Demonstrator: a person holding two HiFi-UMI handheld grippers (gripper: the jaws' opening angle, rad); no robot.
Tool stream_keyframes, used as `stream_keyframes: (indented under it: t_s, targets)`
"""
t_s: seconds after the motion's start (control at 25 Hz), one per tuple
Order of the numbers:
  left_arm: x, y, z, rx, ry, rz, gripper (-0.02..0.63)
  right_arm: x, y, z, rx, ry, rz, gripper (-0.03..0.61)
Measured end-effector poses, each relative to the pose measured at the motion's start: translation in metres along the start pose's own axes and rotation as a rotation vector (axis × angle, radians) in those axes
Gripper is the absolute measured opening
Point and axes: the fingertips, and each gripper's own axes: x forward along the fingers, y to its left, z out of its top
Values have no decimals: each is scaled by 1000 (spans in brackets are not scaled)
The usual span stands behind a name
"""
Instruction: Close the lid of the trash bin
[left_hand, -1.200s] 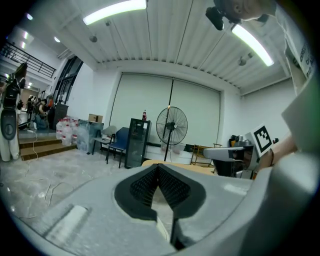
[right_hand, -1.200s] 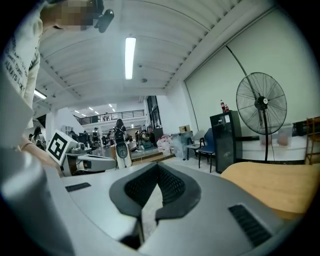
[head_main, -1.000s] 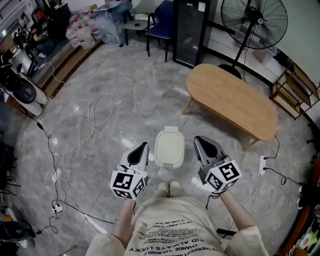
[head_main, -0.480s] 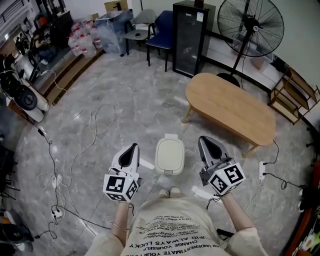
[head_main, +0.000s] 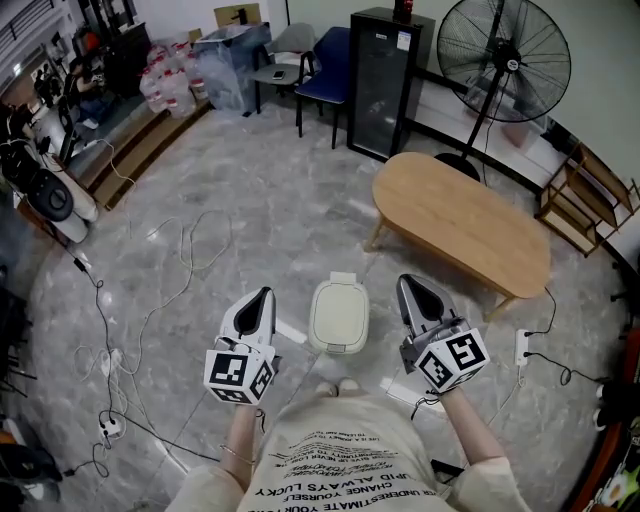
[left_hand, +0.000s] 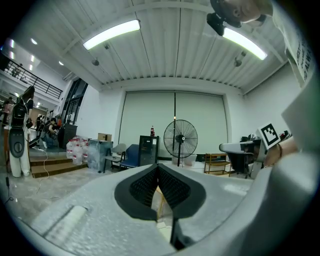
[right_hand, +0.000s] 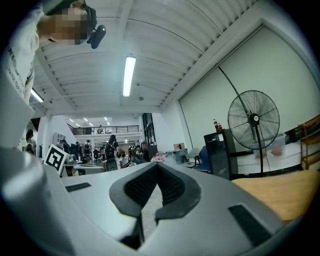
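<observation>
Both grippers have lifted and drifted out from the bin since a second ago, the left gripper (head_main: 263, 296) more so. Count: two grippers, one trash bin (head_main: 338, 315), one wooden table (head_main: 460, 220), one standing fan (head_main: 503, 60). The bin sits on the floor (head_main: 250, 200) between the grippers, touching neither. Its lid is down flat, so whatever's inside is hidden. The left gripper is pressed together on nothing, and the right gripper (head_main: 410, 284) is the same. The shoes (head_main: 338, 376) just below the bin are half cut off by the shirt (head_main: 340, 460).
</observation>
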Motion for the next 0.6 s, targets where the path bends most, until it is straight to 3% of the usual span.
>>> stream_keyframes:
  t_s: [0.6]
  targets:
    - [-2, 2, -5, 1, 24, -3, 23, 0, 5, -5, -3, 31, -15, 5]
